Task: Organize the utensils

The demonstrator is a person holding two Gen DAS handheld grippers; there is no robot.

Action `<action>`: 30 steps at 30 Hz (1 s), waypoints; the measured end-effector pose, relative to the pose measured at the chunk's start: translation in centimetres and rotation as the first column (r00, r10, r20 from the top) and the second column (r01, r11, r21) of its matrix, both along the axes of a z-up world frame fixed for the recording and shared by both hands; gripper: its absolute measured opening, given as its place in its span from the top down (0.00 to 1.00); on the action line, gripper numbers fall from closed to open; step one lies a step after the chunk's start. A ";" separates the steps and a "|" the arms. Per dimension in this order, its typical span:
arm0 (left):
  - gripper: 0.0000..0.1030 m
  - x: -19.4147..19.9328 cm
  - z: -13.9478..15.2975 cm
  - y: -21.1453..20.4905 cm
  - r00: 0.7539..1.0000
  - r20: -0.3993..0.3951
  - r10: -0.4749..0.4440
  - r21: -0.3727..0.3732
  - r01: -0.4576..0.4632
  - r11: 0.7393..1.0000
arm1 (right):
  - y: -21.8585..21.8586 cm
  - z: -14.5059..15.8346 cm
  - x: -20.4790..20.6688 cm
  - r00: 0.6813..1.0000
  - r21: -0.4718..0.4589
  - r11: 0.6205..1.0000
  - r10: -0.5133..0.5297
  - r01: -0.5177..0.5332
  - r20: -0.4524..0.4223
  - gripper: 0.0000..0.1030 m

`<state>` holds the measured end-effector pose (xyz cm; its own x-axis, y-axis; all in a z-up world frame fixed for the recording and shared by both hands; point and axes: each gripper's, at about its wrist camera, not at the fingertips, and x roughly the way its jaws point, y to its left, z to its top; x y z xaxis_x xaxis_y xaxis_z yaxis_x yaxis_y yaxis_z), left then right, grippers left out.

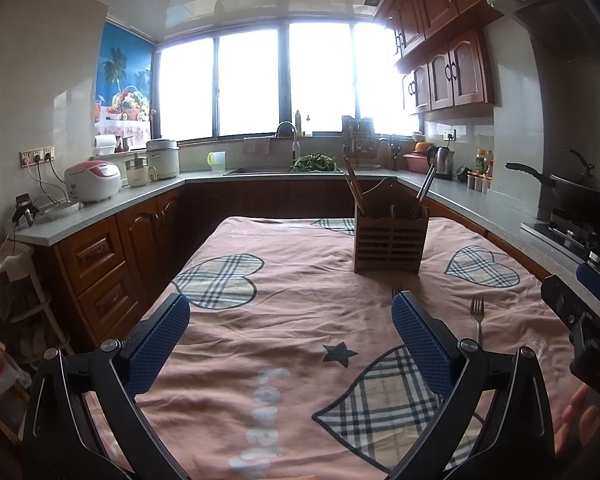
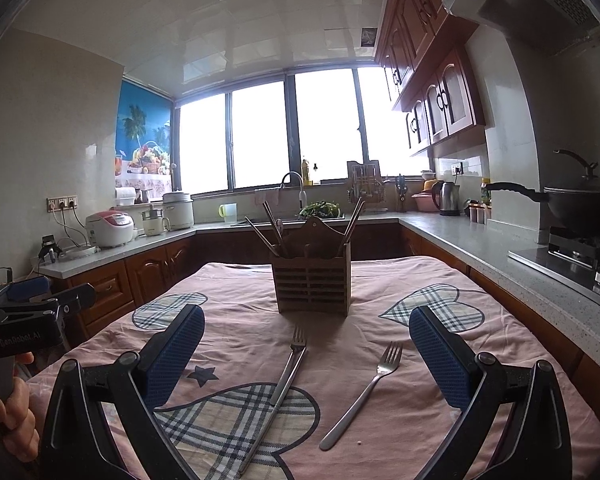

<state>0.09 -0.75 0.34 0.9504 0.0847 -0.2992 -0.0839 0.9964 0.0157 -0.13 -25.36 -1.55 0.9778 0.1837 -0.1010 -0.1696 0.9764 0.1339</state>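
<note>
A slatted wooden utensil holder (image 2: 311,283) stands upright on the pink tablecloth (image 2: 240,344), with chopsticks and a metal utensil sticking out; it also shows in the left wrist view (image 1: 389,238). Two steel forks lie flat in front of it: one in the middle (image 2: 287,368) lying over chopsticks (image 2: 260,440), one to the right (image 2: 364,396). My right gripper (image 2: 306,330) is open and empty, hovering above the forks. My left gripper (image 1: 290,312) is open and empty, left of them; one fork (image 1: 477,316) shows beside its right finger.
The table is ringed by grey counters (image 2: 500,248) with wooden cabinets. A wok (image 2: 580,200) sits on the stove at the right. Rice cookers (image 1: 94,180) and a kettle (image 1: 444,162) stand on the counters. A sink (image 1: 268,170) lies under the window.
</note>
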 end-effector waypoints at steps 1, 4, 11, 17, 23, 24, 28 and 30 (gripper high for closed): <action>0.00 -0.1 0.0 -0.1 1.000 0.001 -0.001 0.001 0.001 1.000 | 0.0 0.0 0.0 1.000 0.000 1.000 0.000 0.000 0.000 0.00; 0.00 -0.2 0.1 -0.2 1.000 0.004 -0.005 0.001 0.005 1.000 | 0.0 0.0 -0.1 1.000 -0.001 1.000 -0.002 0.002 0.001 0.00; 0.00 -0.3 0.1 -0.2 1.000 0.006 -0.006 0.004 0.006 1.000 | 0.0 0.0 -0.2 1.000 -0.002 1.000 -0.002 0.002 0.002 0.00; 0.00 -0.6 0.3 -0.4 1.000 0.013 -0.011 0.007 0.011 1.000 | -0.2 0.3 -0.6 1.000 0.002 1.000 -0.001 0.001 0.011 0.00; 0.00 -0.8 0.5 -0.6 1.000 0.014 -0.021 0.010 0.021 1.000 | -0.2 0.5 -0.8 1.000 0.003 1.000 0.001 -0.001 0.017 0.00; 0.00 -0.8 0.6 -0.6 1.000 0.015 -0.022 0.010 0.022 1.000 | -0.2 0.6 -0.9 1.000 0.002 1.000 0.001 -0.001 0.018 0.00; 0.00 -0.9 0.6 -0.6 1.000 0.020 -0.024 0.011 0.024 1.000 | -0.1 0.8 -1.0 1.000 0.000 1.000 0.002 -0.002 0.022 0.00; 0.00 -0.9 0.7 -0.6 0.999 0.021 -0.024 0.010 0.024 1.000 | -0.1 0.8 -1.0 1.000 0.000 1.000 0.002 -0.002 0.023 0.00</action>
<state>-0.84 -1.35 1.00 0.9583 0.0649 -0.2783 -0.0605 0.9979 0.0243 -1.13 -25.50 -0.74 0.9794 0.1861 -0.0782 -0.1751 0.9760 0.1296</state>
